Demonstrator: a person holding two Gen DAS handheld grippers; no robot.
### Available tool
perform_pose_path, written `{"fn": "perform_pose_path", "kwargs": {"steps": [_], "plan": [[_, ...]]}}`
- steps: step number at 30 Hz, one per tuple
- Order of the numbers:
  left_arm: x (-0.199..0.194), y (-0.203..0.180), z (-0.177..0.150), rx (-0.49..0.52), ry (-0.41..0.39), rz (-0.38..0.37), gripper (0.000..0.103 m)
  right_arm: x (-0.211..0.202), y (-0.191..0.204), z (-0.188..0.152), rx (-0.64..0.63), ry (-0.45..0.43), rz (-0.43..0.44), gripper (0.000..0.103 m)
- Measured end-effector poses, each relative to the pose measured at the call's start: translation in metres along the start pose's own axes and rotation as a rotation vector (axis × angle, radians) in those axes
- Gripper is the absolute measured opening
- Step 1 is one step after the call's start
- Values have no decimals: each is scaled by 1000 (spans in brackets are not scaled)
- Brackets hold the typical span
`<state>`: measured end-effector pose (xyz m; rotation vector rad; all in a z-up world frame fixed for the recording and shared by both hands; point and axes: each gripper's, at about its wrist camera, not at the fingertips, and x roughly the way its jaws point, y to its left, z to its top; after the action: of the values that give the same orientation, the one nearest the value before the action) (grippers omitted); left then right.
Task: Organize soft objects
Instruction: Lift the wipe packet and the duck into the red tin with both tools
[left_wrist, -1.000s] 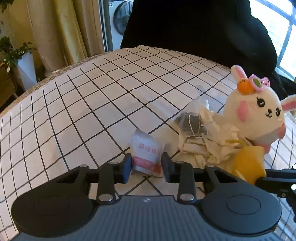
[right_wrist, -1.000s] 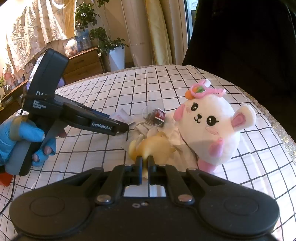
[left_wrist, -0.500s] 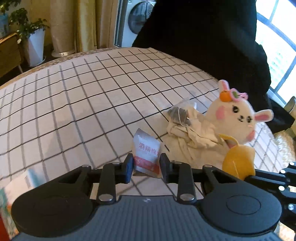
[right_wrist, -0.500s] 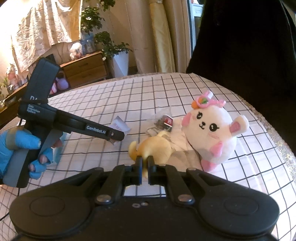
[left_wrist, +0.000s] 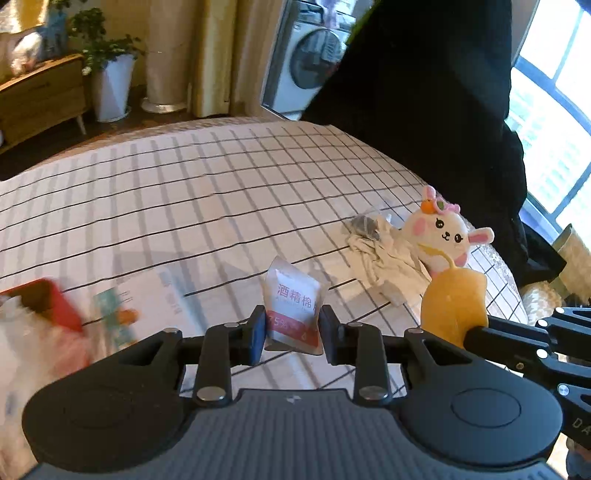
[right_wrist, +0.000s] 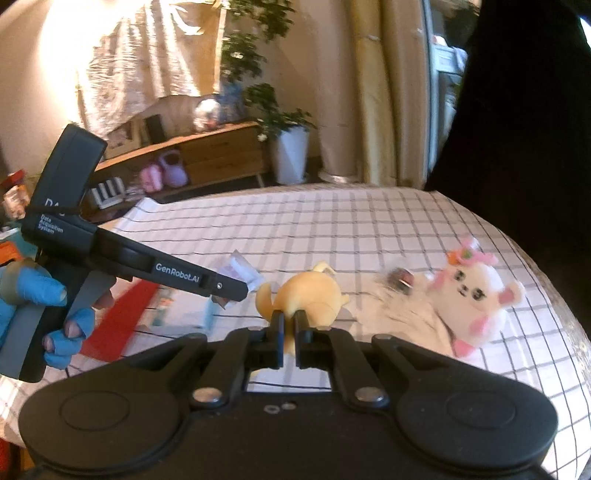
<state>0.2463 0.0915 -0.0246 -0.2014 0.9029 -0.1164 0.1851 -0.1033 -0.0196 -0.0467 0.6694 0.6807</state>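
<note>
Left gripper (left_wrist: 291, 334) is pinching a white sachet (left_wrist: 294, 302) printed "酒精棉" and "75%". Right gripper (right_wrist: 289, 334) clamps a yellow plush (right_wrist: 308, 297), left of the bunny plush (right_wrist: 476, 295). Left tool reads "GenRobot.AI".

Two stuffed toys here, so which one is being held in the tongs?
The small yellow plush, pinched in the right tongs. The white bunny, with pink ears and an orange on its head, lies on the checked cloth, ungripped.

A home: washing machine (left_wrist: 314, 70), curtains (left_wrist: 218, 55), wooden sideboard (right_wrist: 218, 155), potted plant (right_wrist: 288, 140).
</note>
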Motion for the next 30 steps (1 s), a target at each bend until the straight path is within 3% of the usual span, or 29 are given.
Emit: {"fn": "perform_pose_path", "kwargs": {"steps": [7, 17, 23, 30], "plan": [[-56, 39, -14, -58, -28, 64, 30, -1, 43, 20, -38, -18, 97, 4], [-113, 112, -31, -139, -67, 180, 30, 27, 112, 45, -115, -13, 200, 4], [-125, 157, -41, -195, -71, 239, 30, 53, 154, 52, -170, 17, 252, 4], [-112, 207, -56, -263, -34, 300, 30, 89, 194, 45, -234, 67, 269, 4]]}}
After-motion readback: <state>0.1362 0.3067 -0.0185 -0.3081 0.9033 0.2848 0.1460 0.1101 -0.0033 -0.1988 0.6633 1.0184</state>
